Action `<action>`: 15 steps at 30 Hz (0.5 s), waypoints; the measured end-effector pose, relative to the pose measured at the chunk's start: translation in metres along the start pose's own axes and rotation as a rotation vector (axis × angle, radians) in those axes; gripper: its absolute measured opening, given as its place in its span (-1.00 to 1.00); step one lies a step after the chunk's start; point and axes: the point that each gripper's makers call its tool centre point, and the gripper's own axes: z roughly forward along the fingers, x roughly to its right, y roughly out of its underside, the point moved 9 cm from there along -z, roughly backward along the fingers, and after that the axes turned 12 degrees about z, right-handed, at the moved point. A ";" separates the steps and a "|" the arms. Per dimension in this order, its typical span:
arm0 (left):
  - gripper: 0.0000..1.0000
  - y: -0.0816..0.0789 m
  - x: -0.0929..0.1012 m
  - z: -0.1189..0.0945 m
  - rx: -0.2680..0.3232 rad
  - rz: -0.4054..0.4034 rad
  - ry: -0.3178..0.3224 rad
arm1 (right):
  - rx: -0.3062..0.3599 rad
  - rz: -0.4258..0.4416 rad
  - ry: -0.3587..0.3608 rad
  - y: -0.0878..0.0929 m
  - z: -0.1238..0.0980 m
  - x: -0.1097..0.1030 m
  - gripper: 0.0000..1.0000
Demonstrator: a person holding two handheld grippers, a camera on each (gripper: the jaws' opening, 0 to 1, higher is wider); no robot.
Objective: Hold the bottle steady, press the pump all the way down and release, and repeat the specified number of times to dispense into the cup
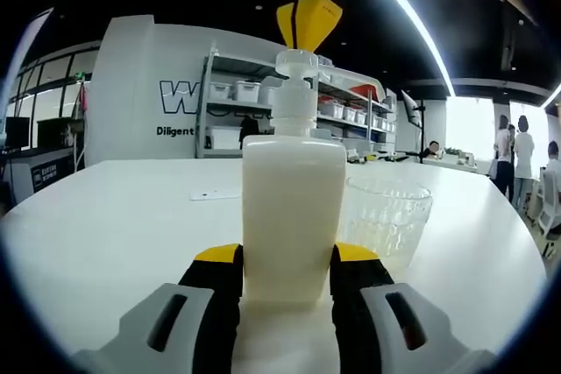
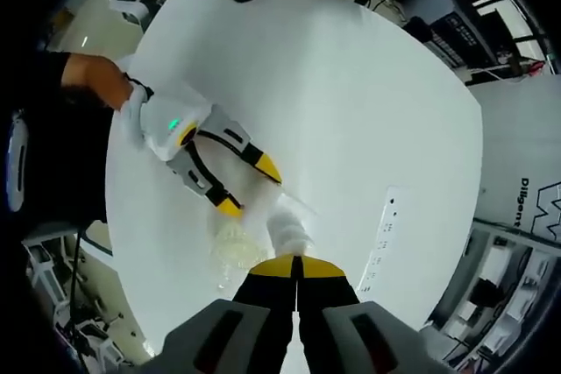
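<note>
Left claw (image 1: 287, 279) grips our one bottle (image 1: 292, 216) on the table (image 1: 114, 225), one cup (image 1: 386, 216) just beside. Right claw (image 2: 296, 271) sits clenched on the pump (image 1: 296, 63); from above we catch a strip (image 2: 382, 241).

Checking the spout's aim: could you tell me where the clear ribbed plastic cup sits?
In the left gripper view, the clear ribbed plastic cup stands on the white table, just right of the white pump bottle.

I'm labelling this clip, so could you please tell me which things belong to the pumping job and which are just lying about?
In use:
pump bottle, held by the left tool
pump head, under the right tool
clear cup

Lying about:
white flat item on the table
storage shelves
</note>
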 end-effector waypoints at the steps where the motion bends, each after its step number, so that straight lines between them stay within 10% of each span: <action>1: -0.24 0.000 -0.001 0.001 -0.001 0.001 0.000 | -0.002 -0.005 0.006 0.000 0.000 0.000 -1.00; 15: -0.24 0.000 -0.001 0.001 0.007 0.002 -0.002 | 0.022 -0.035 0.034 0.004 -0.005 0.005 -1.00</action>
